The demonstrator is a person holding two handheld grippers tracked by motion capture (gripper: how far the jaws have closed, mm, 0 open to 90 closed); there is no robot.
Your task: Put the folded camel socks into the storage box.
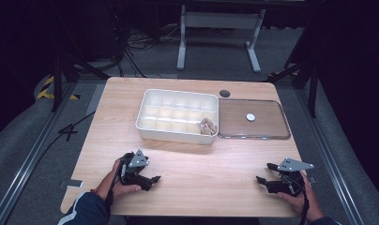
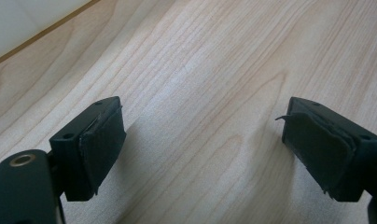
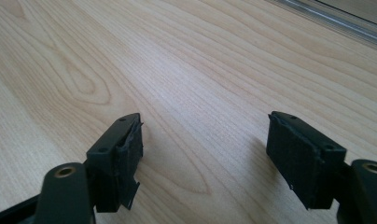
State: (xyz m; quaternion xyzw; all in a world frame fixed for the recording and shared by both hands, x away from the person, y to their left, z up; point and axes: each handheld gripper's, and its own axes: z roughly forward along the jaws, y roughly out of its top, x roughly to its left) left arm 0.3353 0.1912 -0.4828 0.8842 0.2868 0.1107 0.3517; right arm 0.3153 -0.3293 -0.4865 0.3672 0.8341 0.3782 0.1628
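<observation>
Looking down from the high view, we see the wooden table (image 1: 187,164) whole: a white compartment tray (image 1: 150,123) stands toward its far side, and a small tan object (image 1: 207,127) lies in the tray's near right corner compartment, too small for us to name more closely. Just to the right of the tray, touching or nearly touching it, lies a clear flat lid (image 1: 267,129) with a small white round disc (image 1: 250,117) at its middle, and a dark round hole (image 1: 224,93) marks the tabletop behind their junction. Our left gripper (image 1: 154,179) sits low at the near left of the table and our right gripper (image 1: 263,173) at the near right, well apart from each other and from the tray, each tip turned inward toward the table's middle. The high view leaves the jaws small and dark; the gripper views settle them. In the left gripper view the left gripper (image 2: 203,140) shows its two black pads spread wide, with bare wood grain between them and a pale edge of the tray (image 2: 18,23) in the top left corner. In the right gripper view the right gripper (image 3: 205,149) also stands wide apart over bare wood, holding nothing, with the lid's clear rim (image 3: 336,18) crossing the top right corner.
</observation>
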